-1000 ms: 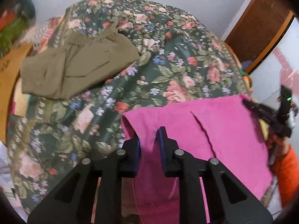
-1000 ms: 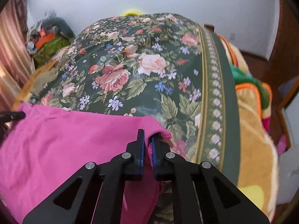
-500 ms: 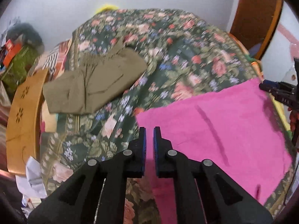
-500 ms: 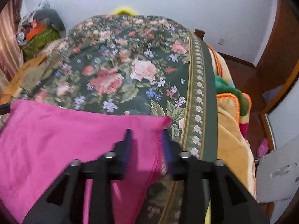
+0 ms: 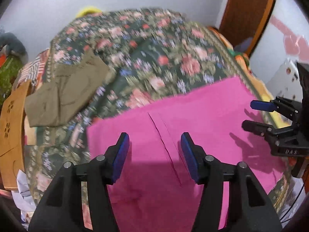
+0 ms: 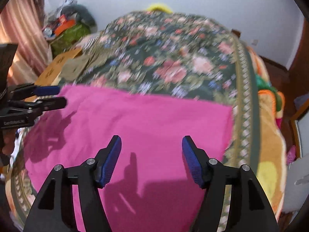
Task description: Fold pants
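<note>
The pink pants (image 5: 173, 127) lie flat as a folded rectangle on the floral bedspread (image 5: 146, 58), also seen in the right wrist view as the pink pants (image 6: 146, 123). My left gripper (image 5: 154, 141) hovers above the cloth's left part, jaws opening, nothing between them. My right gripper (image 6: 151, 145) hovers over the right part, jaws opening too, empty. Each gripper shows in the other's view: the right gripper (image 5: 253, 114) at the right edge, the left gripper (image 6: 58, 96) at the left edge.
Olive-green pants (image 5: 65, 94) lie folded on the bed's far left. A wooden board (image 5: 11, 127) stands beside the bed at left. An orange and yellow blanket (image 6: 270, 150) hangs over the right side. A pile of clutter (image 6: 67, 27) sits by the far wall.
Both grippers let go of the pink pants' corners, opened wide and pulled back and up. The pink cloth now lies flat and released on the bed.
</note>
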